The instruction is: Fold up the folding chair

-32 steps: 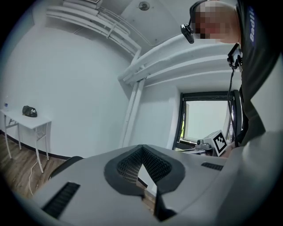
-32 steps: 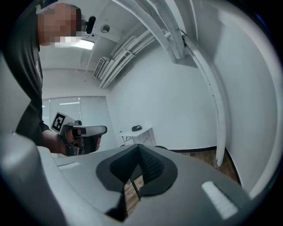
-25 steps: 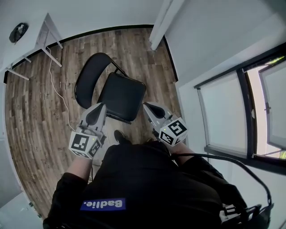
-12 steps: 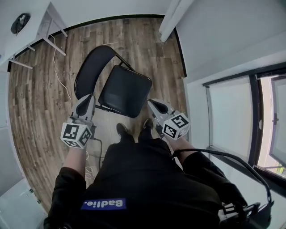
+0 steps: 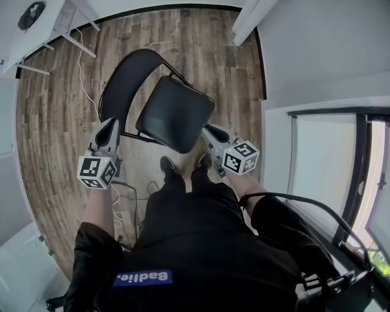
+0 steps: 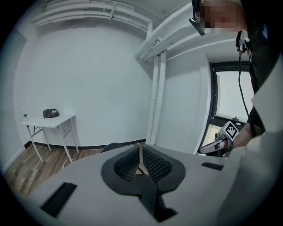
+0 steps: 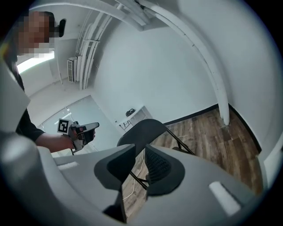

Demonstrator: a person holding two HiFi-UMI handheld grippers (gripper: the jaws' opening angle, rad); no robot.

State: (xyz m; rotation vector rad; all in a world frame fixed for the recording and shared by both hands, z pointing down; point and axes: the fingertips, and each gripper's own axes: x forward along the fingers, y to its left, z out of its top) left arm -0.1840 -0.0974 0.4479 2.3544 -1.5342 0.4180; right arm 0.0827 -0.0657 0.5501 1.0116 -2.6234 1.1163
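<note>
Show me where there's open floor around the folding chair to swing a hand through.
The floor is bare beyond the folding chair up to the baseboard, and in the strip between its seat and the right-hand wall. Left of the backrest it is open toward the white table, but a cable crosses it. It is crowded at the seat's front, with shoes and cable loops.
</note>
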